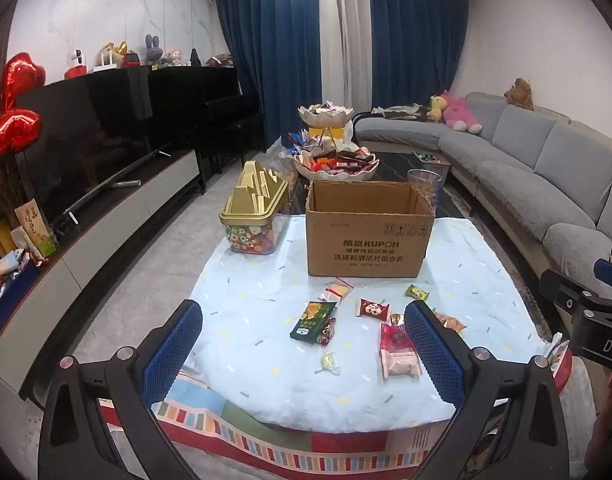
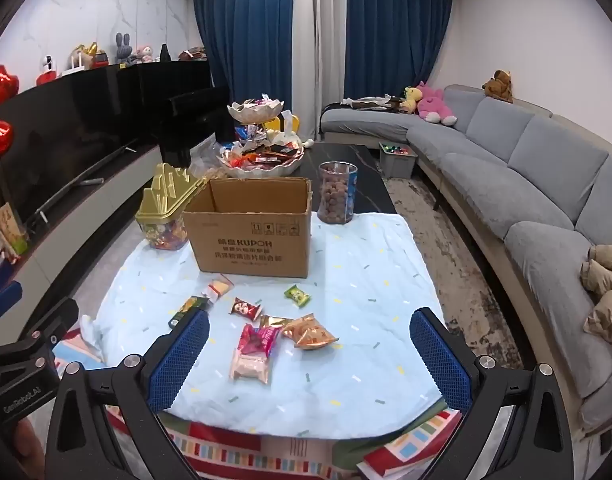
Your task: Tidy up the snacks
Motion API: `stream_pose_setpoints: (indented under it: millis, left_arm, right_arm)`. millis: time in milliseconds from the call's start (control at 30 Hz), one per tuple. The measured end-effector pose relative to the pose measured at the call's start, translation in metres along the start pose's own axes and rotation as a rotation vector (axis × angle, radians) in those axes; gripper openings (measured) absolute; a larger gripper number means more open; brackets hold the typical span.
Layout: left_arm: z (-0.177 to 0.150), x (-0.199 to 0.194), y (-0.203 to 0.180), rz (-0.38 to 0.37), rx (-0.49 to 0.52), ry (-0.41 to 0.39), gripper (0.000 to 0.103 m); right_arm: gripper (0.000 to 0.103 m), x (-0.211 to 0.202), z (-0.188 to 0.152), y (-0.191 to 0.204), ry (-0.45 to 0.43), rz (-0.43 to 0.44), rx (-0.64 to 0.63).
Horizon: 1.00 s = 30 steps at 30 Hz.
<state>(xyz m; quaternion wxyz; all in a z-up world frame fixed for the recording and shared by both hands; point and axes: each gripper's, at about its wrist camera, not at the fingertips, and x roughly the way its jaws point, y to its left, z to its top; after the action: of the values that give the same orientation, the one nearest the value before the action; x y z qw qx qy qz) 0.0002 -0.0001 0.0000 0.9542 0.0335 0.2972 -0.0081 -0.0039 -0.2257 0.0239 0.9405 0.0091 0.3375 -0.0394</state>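
Several wrapped snacks lie loose on a pale blue cloth [image 1: 258, 364]: a dark green packet [image 1: 312, 320], a red-and-white packet [image 1: 372, 307], a pink packet [image 1: 398, 350], a small green candy [image 1: 417, 291]. Behind them stands an open cardboard box [image 1: 368, 232]. In the right wrist view the same pink packet [image 2: 255, 354] and an orange packet [image 2: 311, 332] lie before the box [image 2: 252, 232]. My left gripper [image 1: 304, 350] hovers open above the near snacks, nothing between its fingers. My right gripper [image 2: 309, 360] is open too, holding nothing.
A gold-lidded candy jar [image 1: 256, 216] stands left of the box, a clear jar of round snacks [image 2: 337, 192] right of it. Tiered bowls of sweets [image 1: 334, 160] fill the table's far end. A grey sofa [image 2: 526, 184] runs along the right, a TV unit [image 1: 106, 184] along the left.
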Motion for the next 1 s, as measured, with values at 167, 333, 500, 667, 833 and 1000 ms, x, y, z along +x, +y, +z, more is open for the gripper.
stream_pose_setpoints:
  millis: [167, 333, 500, 667, 833, 1000]
  left_arm:
    - [0.000, 0.001, -0.001, 0.004, 0.000, -0.002, 0.103]
    - [0.000, 0.006, -0.006, 0.006, -0.001, 0.006, 0.103]
    - [-0.002, -0.001, 0.001, 0.015, -0.010, 0.004, 0.103]
    - [-0.003, -0.004, 0.000, 0.015, -0.007, 0.001, 0.103]
    - [-0.003, -0.004, -0.001, 0.015, -0.006, -0.001, 0.103]
    - [-0.001, -0.005, -0.002, 0.015, -0.007, 0.001, 0.103]
  right_arm:
    - [0.102, -0.003, 0.001, -0.002, -0.010, -0.001, -0.003]
    - [0.102, -0.003, 0.001, 0.001, -0.019, -0.004, -0.007]
    - [0.102, -0.004, -0.001, 0.000, -0.026, -0.005, -0.009]
    - [0.102, -0.015, 0.005, -0.003, -0.033, 0.004, -0.004]
    - [0.102, -0.017, 0.004, -0.005, -0.036, 0.010, -0.001]
    - [0.102, -0.018, 0.003, -0.001, -0.044, 0.009, -0.009]
